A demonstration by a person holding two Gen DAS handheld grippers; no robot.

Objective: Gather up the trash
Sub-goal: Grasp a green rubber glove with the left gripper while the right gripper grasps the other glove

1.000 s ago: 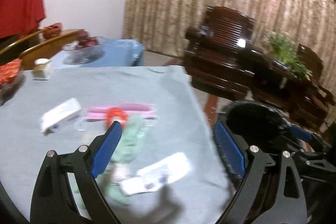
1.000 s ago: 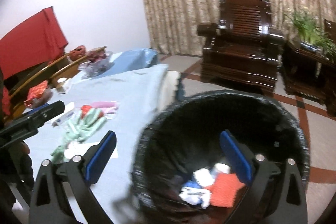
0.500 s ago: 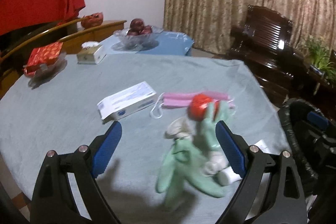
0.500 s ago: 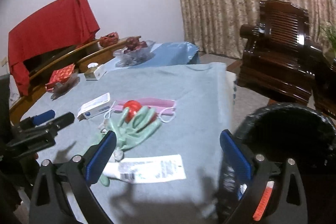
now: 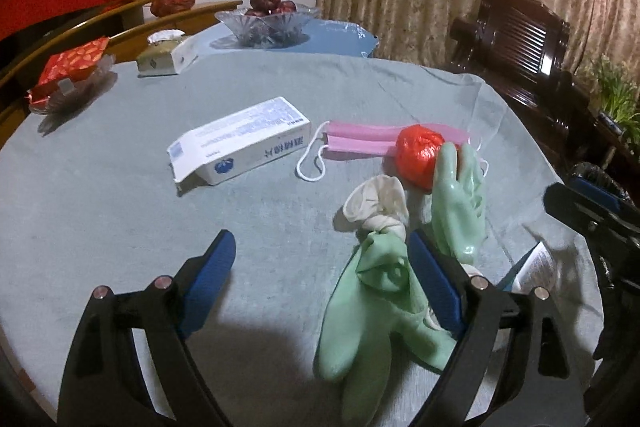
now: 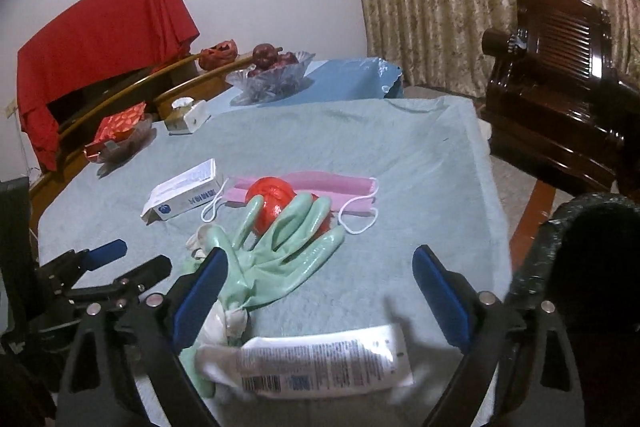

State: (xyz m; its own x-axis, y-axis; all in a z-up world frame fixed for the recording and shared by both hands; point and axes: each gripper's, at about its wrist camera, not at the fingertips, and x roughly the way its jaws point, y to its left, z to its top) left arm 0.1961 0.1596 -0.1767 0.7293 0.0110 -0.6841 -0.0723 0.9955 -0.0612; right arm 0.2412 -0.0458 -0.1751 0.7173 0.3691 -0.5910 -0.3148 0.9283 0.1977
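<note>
The worktop (image 6: 420, 163), draped in a grey-green cloth, carries a cluster of trash near its front edge. A glass bowl (image 6: 276, 77) at the far side holds dark red fruit; a shallow glass dish (image 5: 60, 95) at the far left holds a red-and-orange packet (image 5: 74, 61). A black-lined trash bin (image 6: 592, 267) stands off the worktop's right edge; its contents cannot be made out. The left hand-held gripper (image 5: 322, 259) hovers low with jaws spread wide and empty, its right finger (image 5: 434, 279) just beside a crumpled green rubber glove (image 5: 380, 295). A second green glove (image 6: 288, 251) lies spread with its fingers against a red crumpled ball (image 6: 274, 201), which rests on a pink face mask (image 6: 320, 187). A white carton (image 5: 240, 147) lies just left of the mask. A knotted white wad (image 5: 376, 203) sits between the two gloves. The right hand-held gripper (image 6: 320, 291) is likewise open and holds nothing; a flattened white tube (image 6: 324, 363) lies beneath it, its left end overlapping the glove pile and its printing too blurred to read. A small box (image 6: 188, 115) stands beside the dish.
</note>
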